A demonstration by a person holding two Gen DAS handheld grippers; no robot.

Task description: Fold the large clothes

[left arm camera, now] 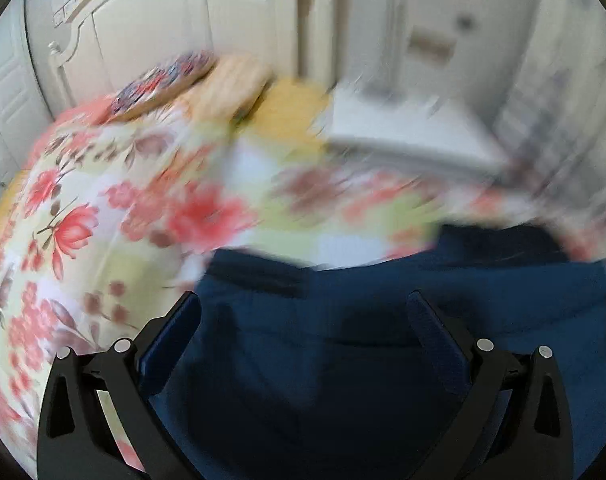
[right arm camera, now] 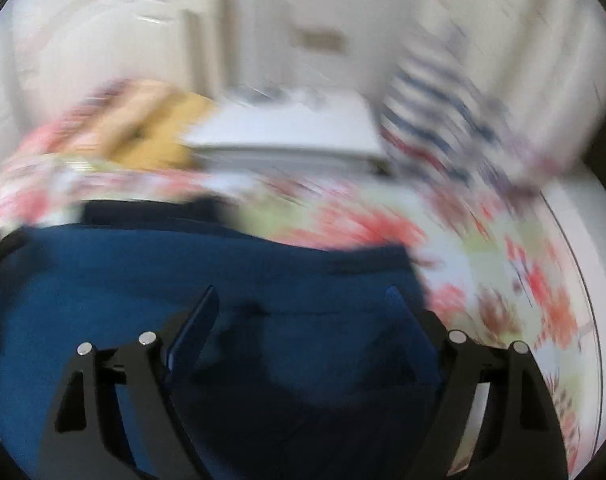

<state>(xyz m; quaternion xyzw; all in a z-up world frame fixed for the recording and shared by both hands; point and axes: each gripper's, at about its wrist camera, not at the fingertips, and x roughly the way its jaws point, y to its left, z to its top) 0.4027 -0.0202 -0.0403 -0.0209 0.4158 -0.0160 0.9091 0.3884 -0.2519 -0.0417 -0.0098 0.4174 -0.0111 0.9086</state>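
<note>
A dark blue garment [left arm camera: 343,340] lies on a flowered bedspread [left arm camera: 83,208], and it fills the lower part of both blurred wrist views. My left gripper [left arm camera: 303,300] hovers over it with its fingers spread wide and nothing pinched between them. The same blue garment [right arm camera: 263,280] lies under my right gripper [right arm camera: 301,292], whose fingers also stand wide apart above the cloth. Neither pair of pads presses on the fabric. A darker band of the garment runs along its far edge.
The bedspread [right arm camera: 503,280] reaches to the bed's right edge. A patterned pillow [left arm camera: 163,80] and a yellow cloth [left arm camera: 291,112] lie at the head. A white bedside cabinet [left arm camera: 403,128] stands beyond, with striped fabric [right arm camera: 435,112] at the right and white wardrobe doors behind.
</note>
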